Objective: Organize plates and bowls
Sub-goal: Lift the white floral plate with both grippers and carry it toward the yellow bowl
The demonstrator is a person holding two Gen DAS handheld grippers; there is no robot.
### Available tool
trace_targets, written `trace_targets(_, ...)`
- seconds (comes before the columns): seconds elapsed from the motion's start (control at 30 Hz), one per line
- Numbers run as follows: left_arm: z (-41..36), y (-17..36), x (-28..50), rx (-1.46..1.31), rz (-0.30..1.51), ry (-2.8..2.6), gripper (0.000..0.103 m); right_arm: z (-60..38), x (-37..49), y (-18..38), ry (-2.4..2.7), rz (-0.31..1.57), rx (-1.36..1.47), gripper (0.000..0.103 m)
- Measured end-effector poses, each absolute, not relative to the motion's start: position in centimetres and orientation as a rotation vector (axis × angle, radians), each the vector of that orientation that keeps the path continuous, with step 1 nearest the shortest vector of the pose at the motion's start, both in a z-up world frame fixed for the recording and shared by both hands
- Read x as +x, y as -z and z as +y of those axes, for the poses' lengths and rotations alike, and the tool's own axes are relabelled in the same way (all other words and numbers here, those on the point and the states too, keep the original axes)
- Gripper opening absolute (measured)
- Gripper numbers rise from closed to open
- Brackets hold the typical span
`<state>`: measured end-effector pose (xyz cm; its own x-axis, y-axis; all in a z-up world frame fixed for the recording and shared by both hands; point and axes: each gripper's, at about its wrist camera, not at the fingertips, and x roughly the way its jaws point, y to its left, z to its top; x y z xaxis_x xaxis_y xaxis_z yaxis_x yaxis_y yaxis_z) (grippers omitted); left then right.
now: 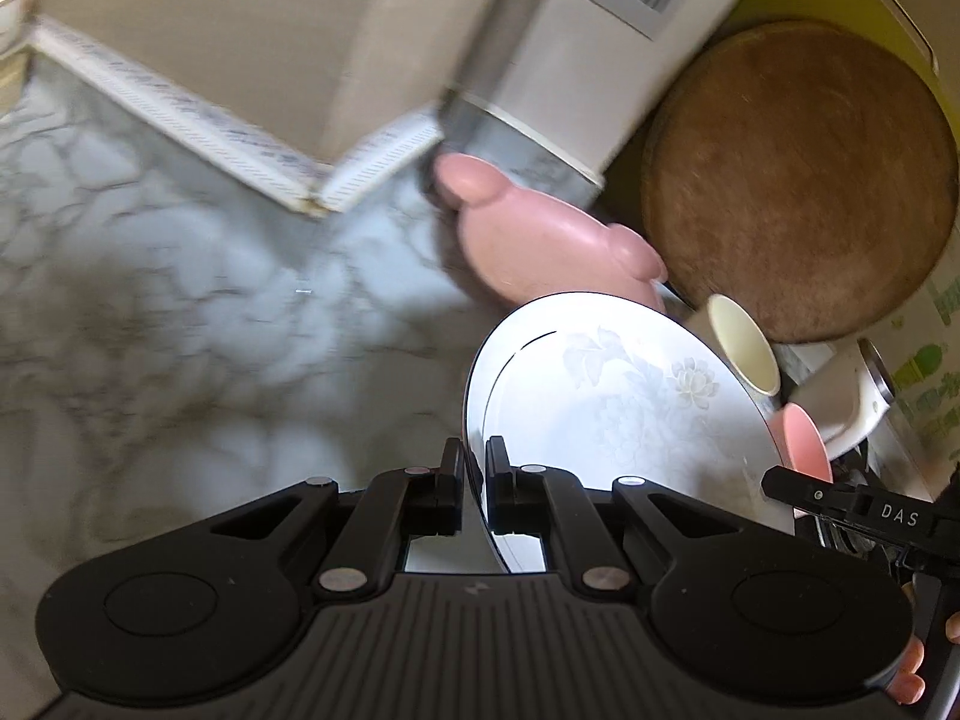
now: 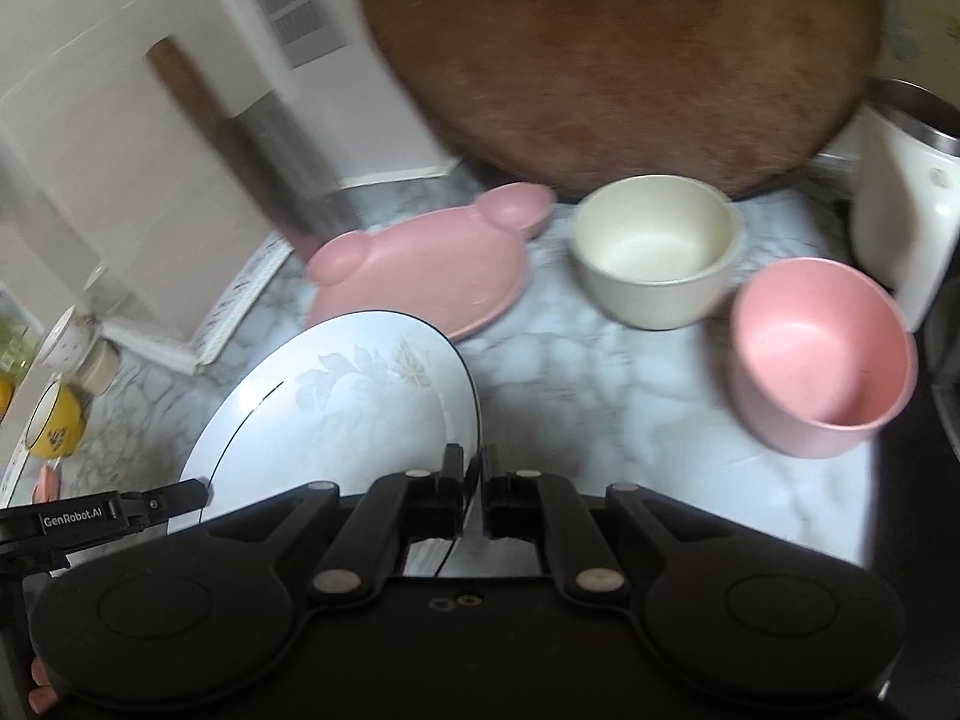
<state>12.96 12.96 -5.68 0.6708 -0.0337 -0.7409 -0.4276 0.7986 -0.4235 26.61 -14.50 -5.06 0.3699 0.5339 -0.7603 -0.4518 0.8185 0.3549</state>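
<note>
A white plate with a pale flower print (image 1: 612,396) is held off the marble counter by both grippers. My left gripper (image 1: 475,462) is shut on its left rim. My right gripper (image 2: 472,468) is shut on its right rim; the plate shows there too (image 2: 336,408). Behind it lies a pink bear-shaped plate (image 2: 420,276), also in the left wrist view (image 1: 540,246). A cream bowl (image 2: 654,252) and a pink bowl (image 2: 822,354) stand upright on the counter to the right.
A round wooden board (image 2: 618,48) leans at the back. A white metal-rimmed container (image 2: 900,210) stands at the right. A cleaver (image 2: 264,138) leans on the wall. A yellow bowl (image 2: 54,420) and small cups (image 2: 72,342) sit far left. Marble counter (image 1: 180,312) spreads left.
</note>
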Motion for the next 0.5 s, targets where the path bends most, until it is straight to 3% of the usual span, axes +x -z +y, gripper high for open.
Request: trace_targets(0.5, 21.5, 6.2, 5.9, -0.648, 0.784, -0.417, 0.006, -4.6, 23.2, 7.1, -0.797, 1.025, 0.018, 0.007)
